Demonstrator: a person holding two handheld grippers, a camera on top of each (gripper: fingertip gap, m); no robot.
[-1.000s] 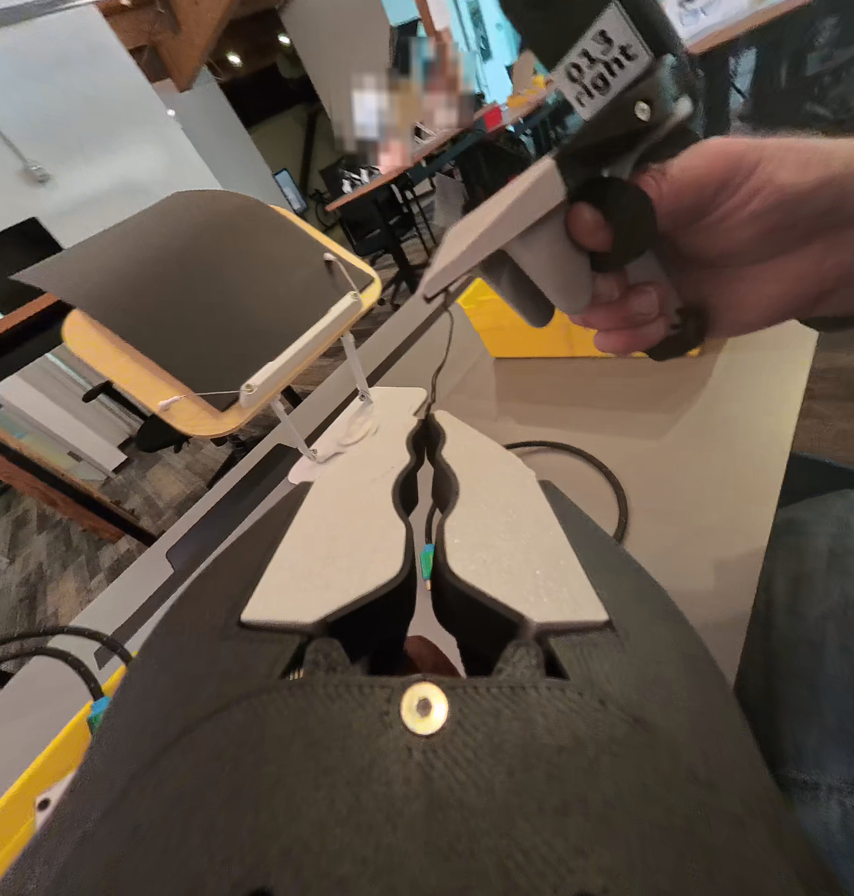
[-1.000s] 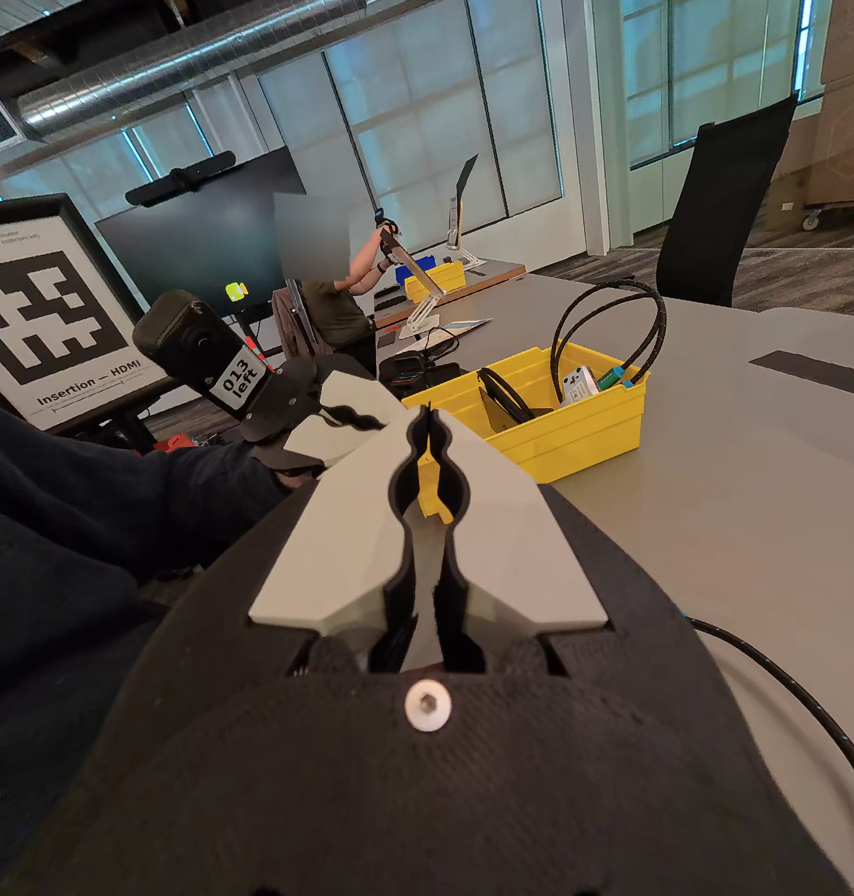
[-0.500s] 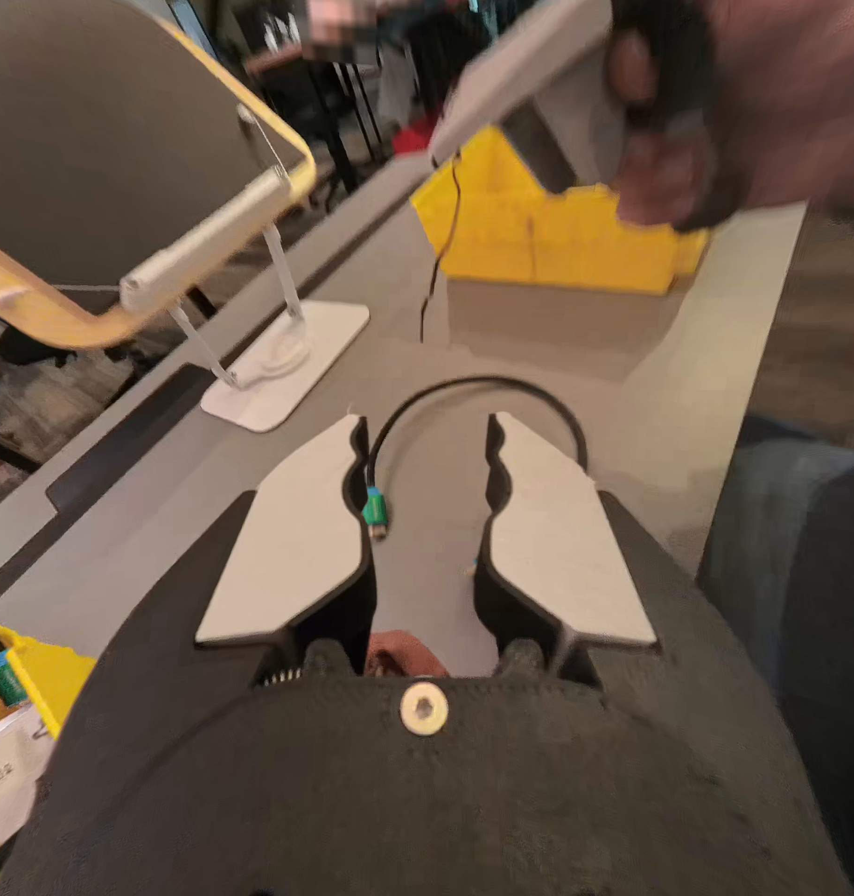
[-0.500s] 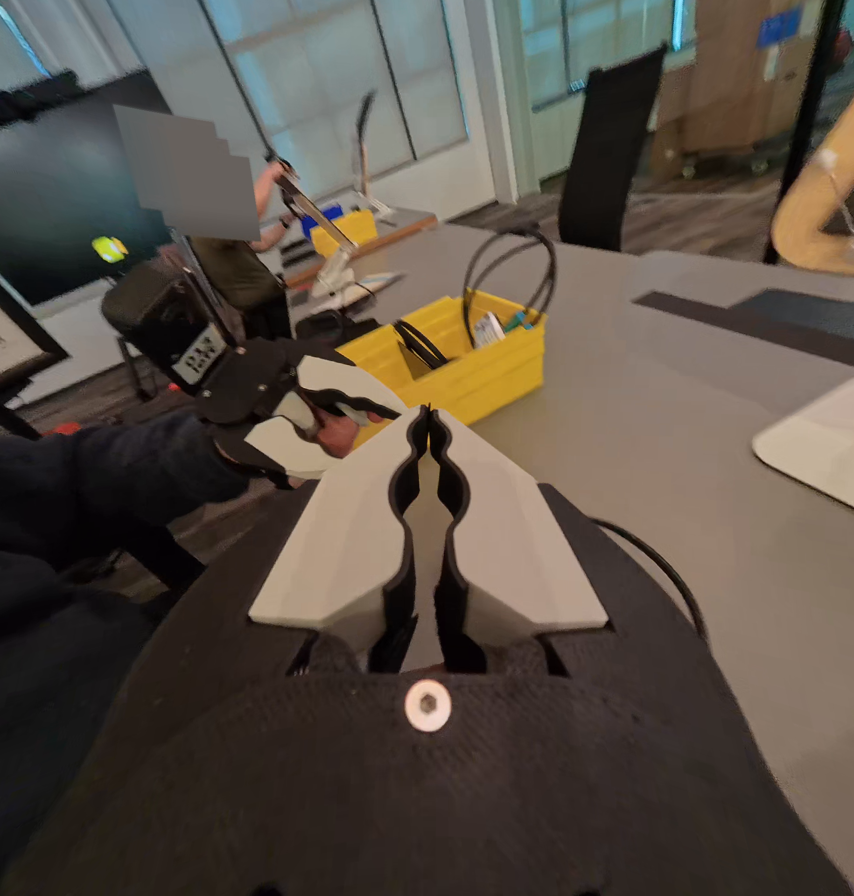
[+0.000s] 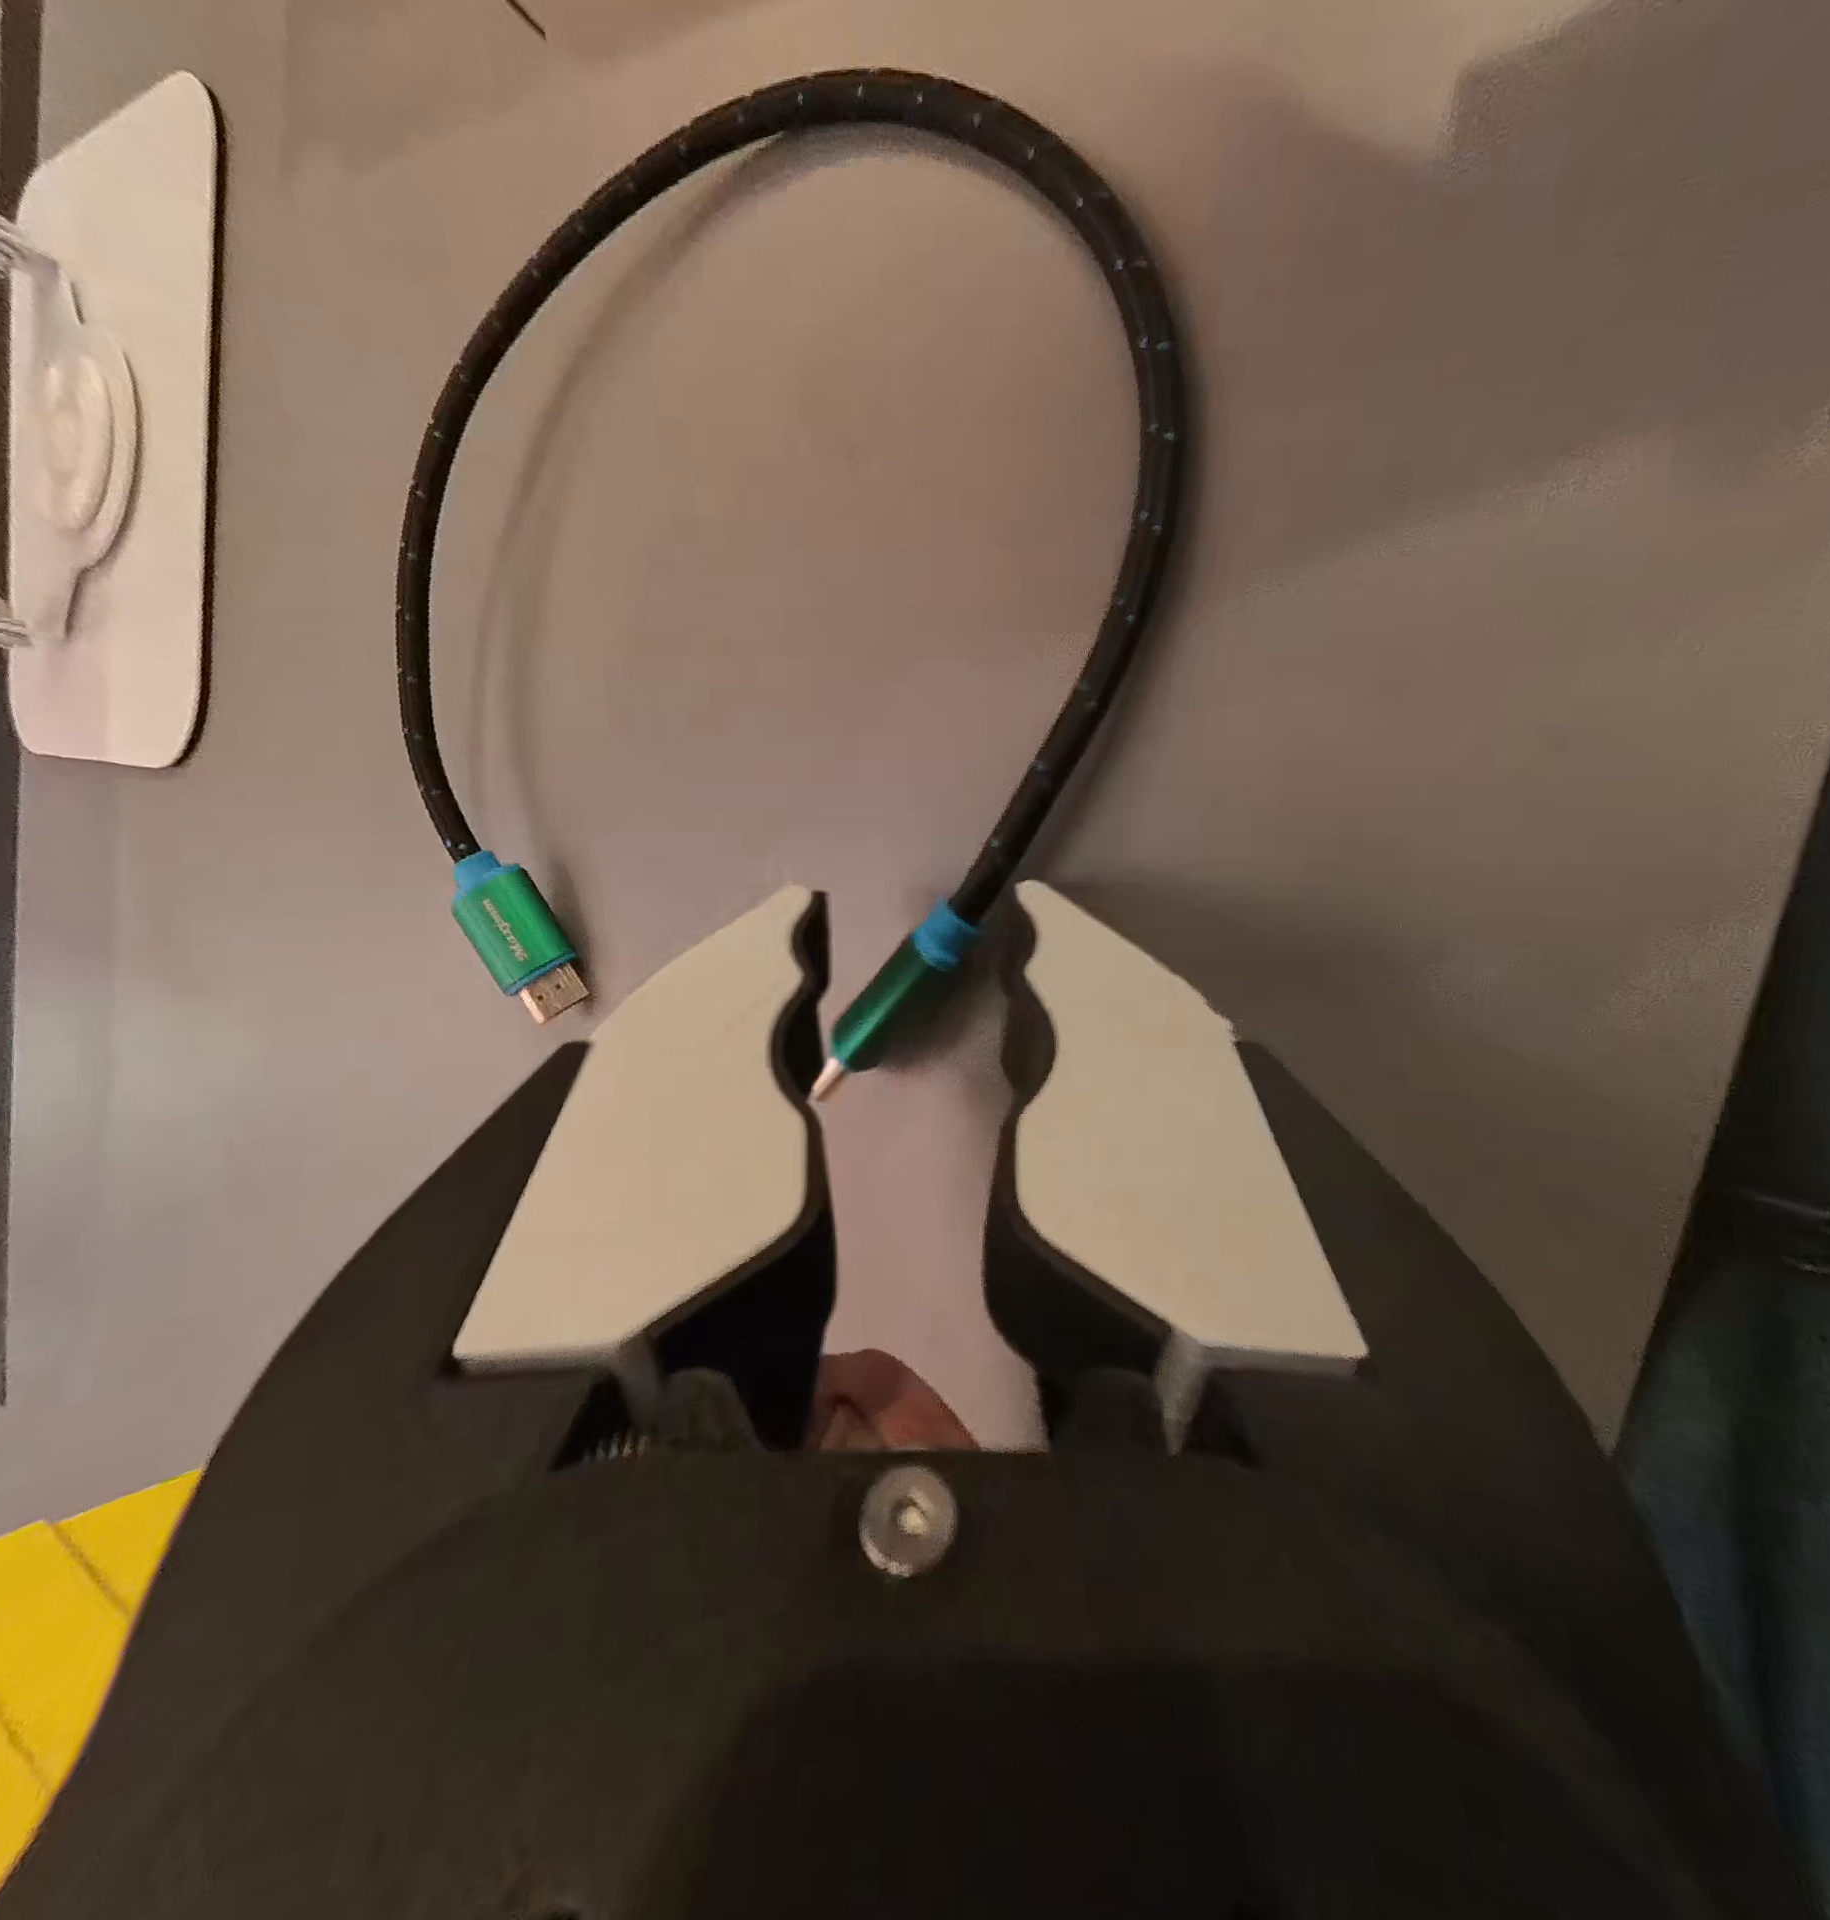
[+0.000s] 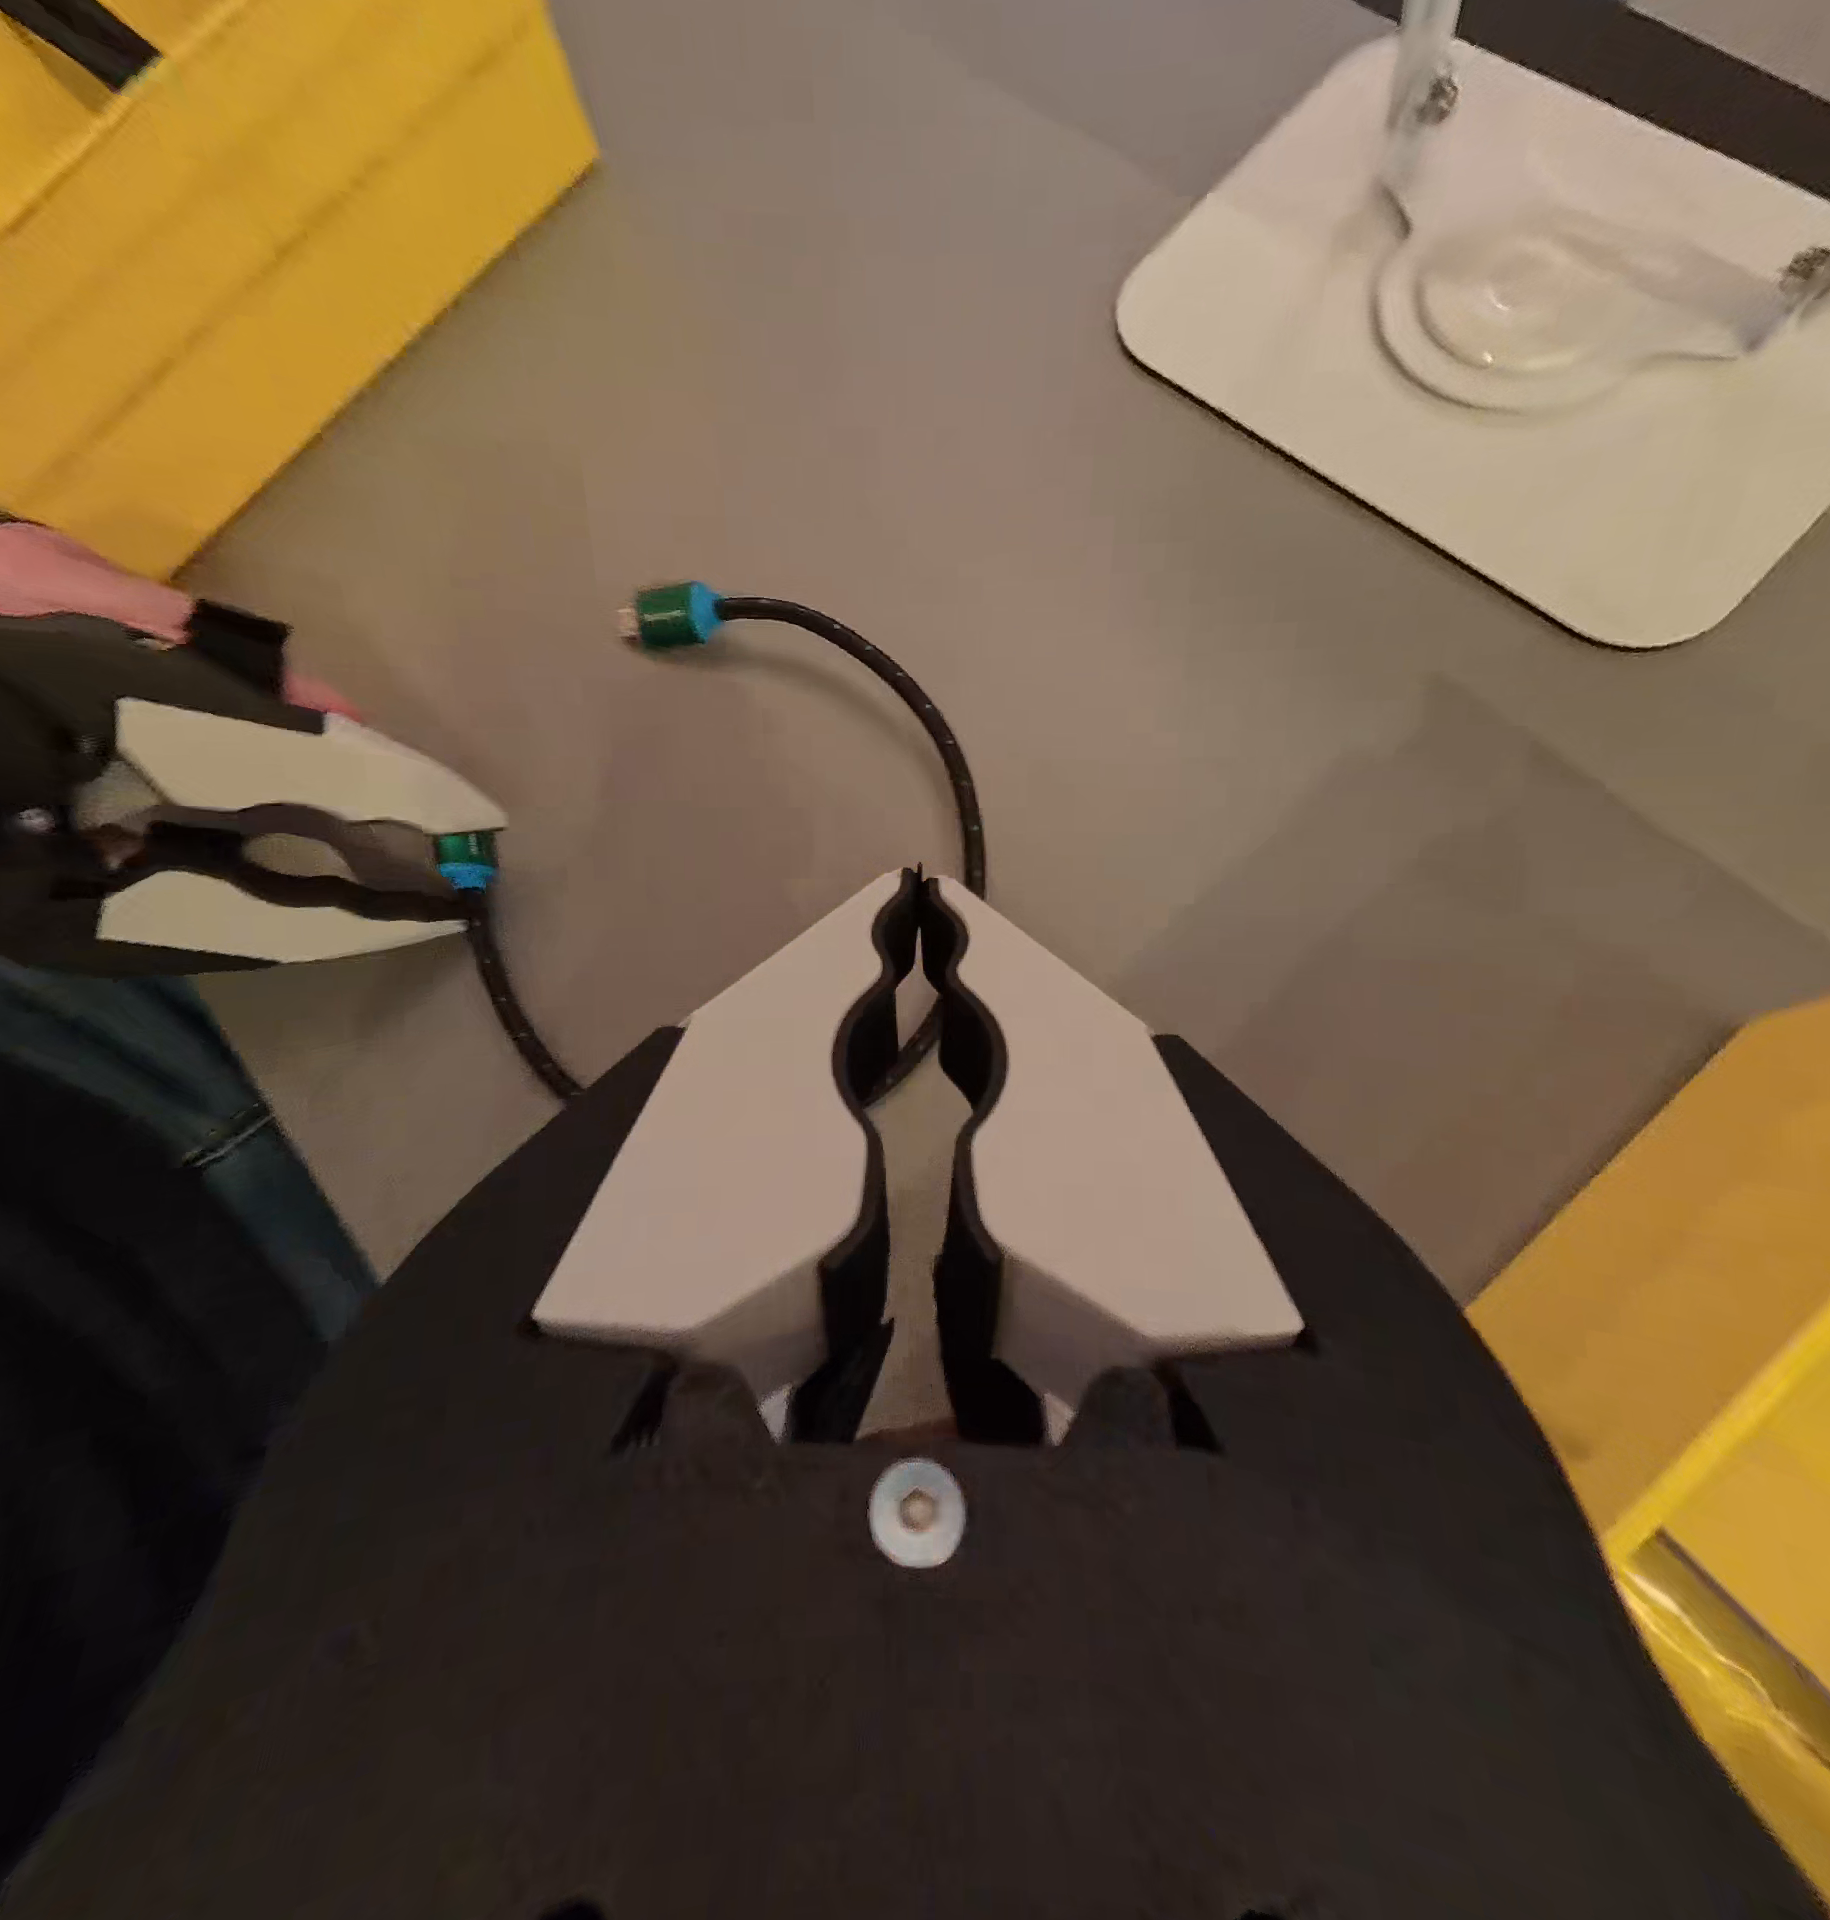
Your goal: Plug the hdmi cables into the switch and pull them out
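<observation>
Pick-up step. The left claw (image 5: pixel 916 1029) stands spread around one green plug (image 5: pixel 888 1003) of the HDMI cable (image 5: pixel 786 135) lying looped on the table (image 5: pixel 1410 520), not yet gripping. The right claw (image 6: pixel 919 883) hovers clenched, empty. No switch is visible. Next: close squarely on the plug body.

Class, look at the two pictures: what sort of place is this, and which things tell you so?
Probably a workbench or office desk set up for cable practice: a grey table, yellow storage bins, a short HDMI cable lying loose, and a white stand base. The wider room is out of view.
</observation>
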